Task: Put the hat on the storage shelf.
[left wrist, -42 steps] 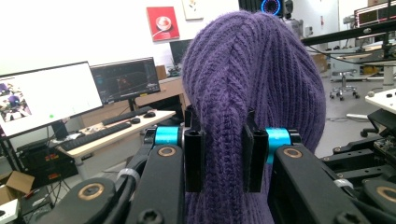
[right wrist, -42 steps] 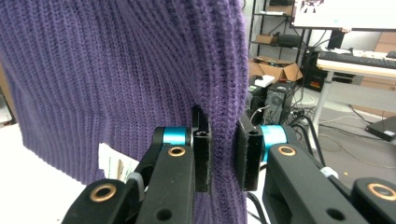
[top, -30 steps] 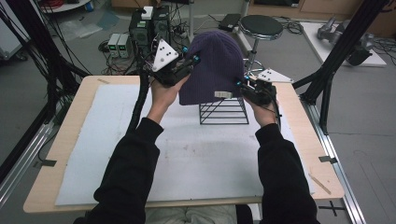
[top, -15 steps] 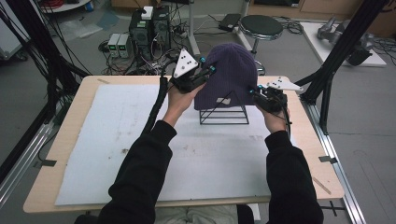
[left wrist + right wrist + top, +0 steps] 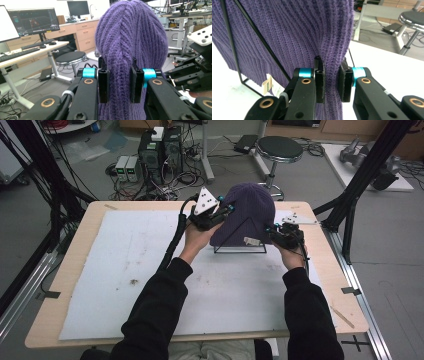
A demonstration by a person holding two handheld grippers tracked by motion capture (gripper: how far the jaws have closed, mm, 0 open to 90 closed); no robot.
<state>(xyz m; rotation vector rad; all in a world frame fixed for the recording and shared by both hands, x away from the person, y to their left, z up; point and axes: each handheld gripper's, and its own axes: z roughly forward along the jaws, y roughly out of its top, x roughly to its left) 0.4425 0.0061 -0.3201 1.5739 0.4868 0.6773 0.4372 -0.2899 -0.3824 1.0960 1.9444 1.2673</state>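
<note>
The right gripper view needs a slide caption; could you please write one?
Right claw shut on a fold of the purple knit beanie, beside the black wire stand on the white table.

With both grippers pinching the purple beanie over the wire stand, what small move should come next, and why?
Probably a short, even lift of both hands. The left gripper and right gripper each clamp a fold of the purple beanie, which hangs over the black wire stand; a wire runs against the knit in the right gripper view, so uneven pulling might snag.
</note>
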